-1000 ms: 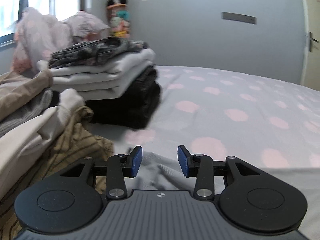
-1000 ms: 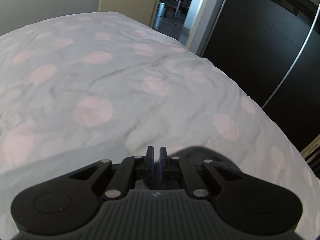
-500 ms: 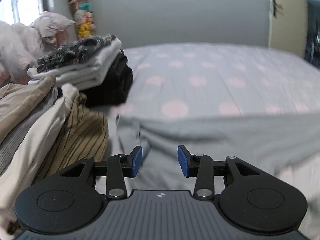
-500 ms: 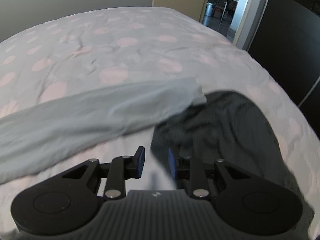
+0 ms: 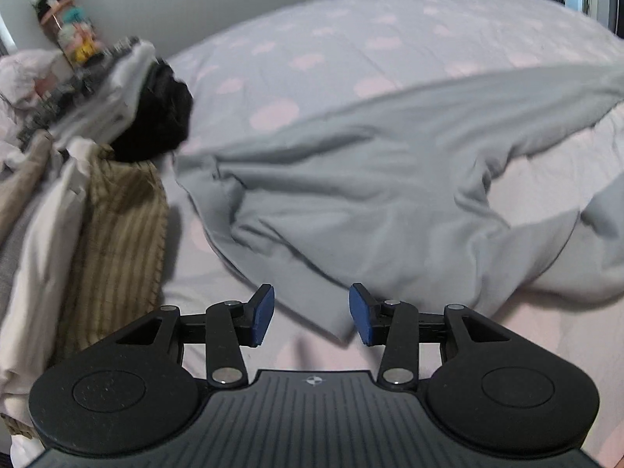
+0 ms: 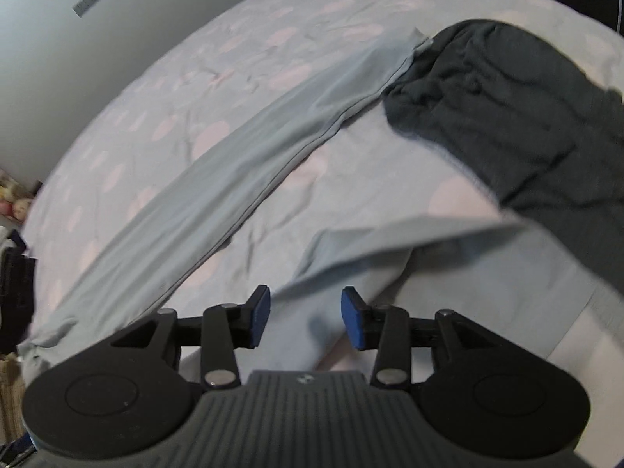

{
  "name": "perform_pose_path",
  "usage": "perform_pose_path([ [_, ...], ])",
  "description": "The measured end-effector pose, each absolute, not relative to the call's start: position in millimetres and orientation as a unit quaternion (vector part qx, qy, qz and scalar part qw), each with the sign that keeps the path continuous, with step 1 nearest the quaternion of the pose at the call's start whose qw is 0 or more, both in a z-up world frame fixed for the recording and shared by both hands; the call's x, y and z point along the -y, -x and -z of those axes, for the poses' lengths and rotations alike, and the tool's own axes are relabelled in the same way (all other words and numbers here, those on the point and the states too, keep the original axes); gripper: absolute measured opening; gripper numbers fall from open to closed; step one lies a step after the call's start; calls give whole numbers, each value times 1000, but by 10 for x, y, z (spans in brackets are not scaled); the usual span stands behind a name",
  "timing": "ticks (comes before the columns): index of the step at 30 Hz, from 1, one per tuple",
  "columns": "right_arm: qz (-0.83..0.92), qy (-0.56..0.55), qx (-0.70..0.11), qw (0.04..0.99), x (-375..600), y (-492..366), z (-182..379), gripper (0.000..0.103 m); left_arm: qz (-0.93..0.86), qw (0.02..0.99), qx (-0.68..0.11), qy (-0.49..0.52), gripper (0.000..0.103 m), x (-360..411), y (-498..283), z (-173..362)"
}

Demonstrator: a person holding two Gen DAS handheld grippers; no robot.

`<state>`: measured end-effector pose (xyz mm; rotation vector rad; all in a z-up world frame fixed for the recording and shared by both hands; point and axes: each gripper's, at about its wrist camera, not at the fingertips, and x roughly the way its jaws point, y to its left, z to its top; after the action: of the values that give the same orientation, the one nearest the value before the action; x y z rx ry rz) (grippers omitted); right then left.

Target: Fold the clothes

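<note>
A light grey garment (image 5: 370, 179) lies spread and rumpled across the bed; it also shows in the right wrist view (image 6: 218, 195) as a long band plus a folded-over flap near my fingers. A dark grey garment (image 6: 518, 117) lies at its far right end. My left gripper (image 5: 311, 314) is open and empty, just above the garment's near edge. My right gripper (image 6: 305, 318) is open and empty, over the light grey flap.
The bed cover (image 5: 351, 39) is grey with pink dots. A stack of folded clothes (image 5: 117, 89) and a heap of unfolded ones, with a striped tan piece (image 5: 117, 234), sit at the left. A wall and a doorway lie beyond the bed.
Both grippers have risen and tilted down over the bed. My right gripper went from shut to open. The light grey garment now lies spread across the bed.
</note>
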<state>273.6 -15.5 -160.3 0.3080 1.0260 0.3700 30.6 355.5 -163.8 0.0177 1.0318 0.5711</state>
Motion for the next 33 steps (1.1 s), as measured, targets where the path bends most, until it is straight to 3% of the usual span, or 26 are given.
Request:
perform_pose_path([
  [3, -178, -191, -477, 839, 259, -2688, 1632, 46, -278, 819, -501, -7, 50, -3608, -365, 1738],
  [10, -162, -274, -485, 815, 437, -2744, 1712, 48, -297, 802, -517, -44, 0, -3617, -463, 1906],
  [14, -168, -264, -485, 817, 383, -2746, 1713, 48, -348, 809, -470, -50, 0, -3636, -349, 1709],
  [19, -169, -260, -488, 816, 360, -2782, 1723, 48, -417, 811, -410, 16, 0, -3853, -49, 1379],
  [24, -169, -256, -491, 816, 345, -2798, 1722, 48, -321, 836, -434, 98, 4, -3994, 23, 1376],
  [26, -169, -256, -491, 816, 345, -2798, 1723, 48, -287, 842, -449, 87, 6, -3936, -37, 1424],
  [27, -168, -257, -491, 815, 346, -2799, 1724, 48, -274, 845, -453, 78, 10, -3899, -68, 1434],
  [30, -168, -258, -491, 815, 348, -2799, 1728, 48, -210, 860, -450, 121, 35, -3924, -77, 1445],
  [33, -168, -263, -491, 813, 349, -2799, 1730, 48, -194, 851, -460, 159, 40, -4012, -69, 1526],
])
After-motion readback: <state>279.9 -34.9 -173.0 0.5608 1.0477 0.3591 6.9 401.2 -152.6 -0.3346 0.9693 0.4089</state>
